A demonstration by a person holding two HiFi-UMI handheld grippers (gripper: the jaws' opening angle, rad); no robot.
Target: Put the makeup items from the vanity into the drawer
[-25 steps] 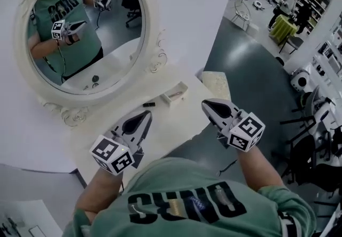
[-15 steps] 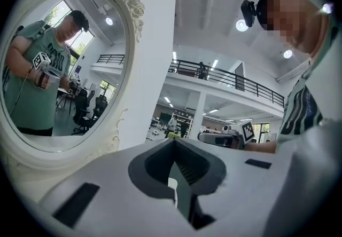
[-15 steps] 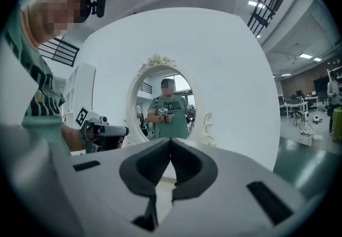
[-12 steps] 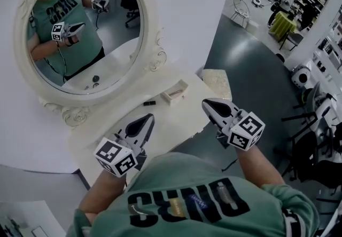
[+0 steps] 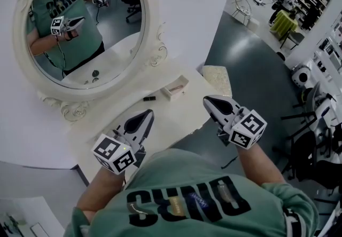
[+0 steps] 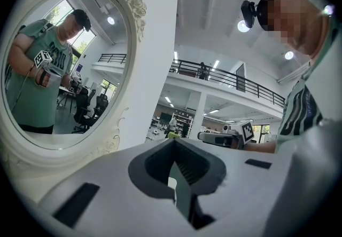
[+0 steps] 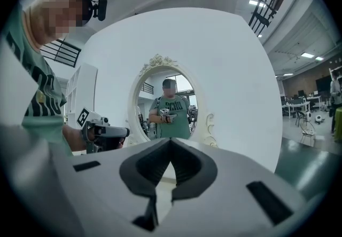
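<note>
On the white vanity top (image 5: 171, 116), a small black makeup stick (image 5: 149, 99) lies near the mirror base. Beside it, to the right, a shallow white tray (image 5: 175, 88) holds a thin pinkish item. My left gripper (image 5: 146, 116) hovers over the front of the vanity, pointing toward the stick, jaws shut and empty. My right gripper (image 5: 209, 102) hangs off the vanity's right front corner, also shut and empty. The left gripper view shows shut jaws (image 6: 173, 142) pointing past the mirror; the right gripper view shows shut jaws (image 7: 171, 142) aimed at the mirror. No drawer is in sight.
An ornate oval mirror (image 5: 80, 22) stands at the back of the vanity against a white wall. A beige cushioned stool (image 5: 216, 78) sits to the right of the vanity. Grey floor, chairs and shelves lie further right. My green shirt fills the bottom of the head view.
Both grippers stay almost where they were, still shut. The head view has shifted slightly, so the mirror sits a little higher in frame.
</note>
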